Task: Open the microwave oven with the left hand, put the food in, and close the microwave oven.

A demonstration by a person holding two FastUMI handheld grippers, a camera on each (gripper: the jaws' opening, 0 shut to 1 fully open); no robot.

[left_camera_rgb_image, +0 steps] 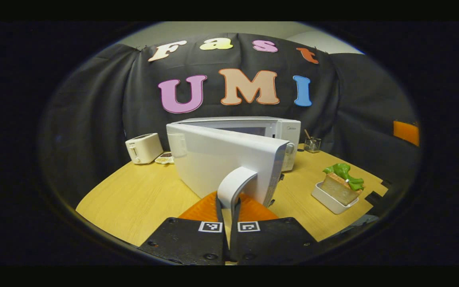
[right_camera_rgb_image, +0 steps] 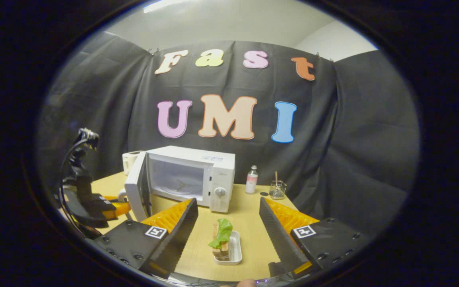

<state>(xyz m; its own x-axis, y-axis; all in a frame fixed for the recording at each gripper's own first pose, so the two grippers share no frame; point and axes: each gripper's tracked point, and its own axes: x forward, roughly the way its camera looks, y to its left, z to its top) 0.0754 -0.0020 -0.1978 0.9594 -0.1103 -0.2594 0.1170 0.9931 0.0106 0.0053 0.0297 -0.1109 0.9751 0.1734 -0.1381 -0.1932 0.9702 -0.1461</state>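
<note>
gripping the door handle [left_camera_rgb_image: 235, 184], the left gripper [left_camera_rgb_image: 228, 207] has its two fingers pinched nearly together on the curved white bar, one on each side, pointing forward and level along the door face. microwave door [left_camera_rgb_image: 221, 159] stands swung well out from the oven body, edge-on to the left gripper view, hinge on the far left. microwave [right_camera_rgb_image: 191, 175] sits on the wooden table [left_camera_rgb_image: 134, 203] toward the back, cavity exposed in the right gripper view, dial panel on its right side.

right gripper [right_camera_rgb_image: 226, 223] hangs above the table, fingers spread wide apart, holding nothing, aimed down and forward over the food. food [right_camera_rgb_image: 221, 237] is a sandwich-like stack with a green leaf on top, lying in a small white tray [right_camera_rgb_image: 235, 249] on the table in front of the microwave, between the right fingers as seen from that camera but below them, not touched. same tray [left_camera_rgb_image: 331, 199] shows to the right of the open door in the left gripper view.

left gripper body with cable shows at the left edge of the right gripper view, beside the open door. toaster [left_camera_rgb_image: 144, 148] stands left of the microwave, small bottle [right_camera_rgb_image: 252, 180] and glass jar [right_camera_rgb_image: 277, 189] to its right, near the back wall.
</note>
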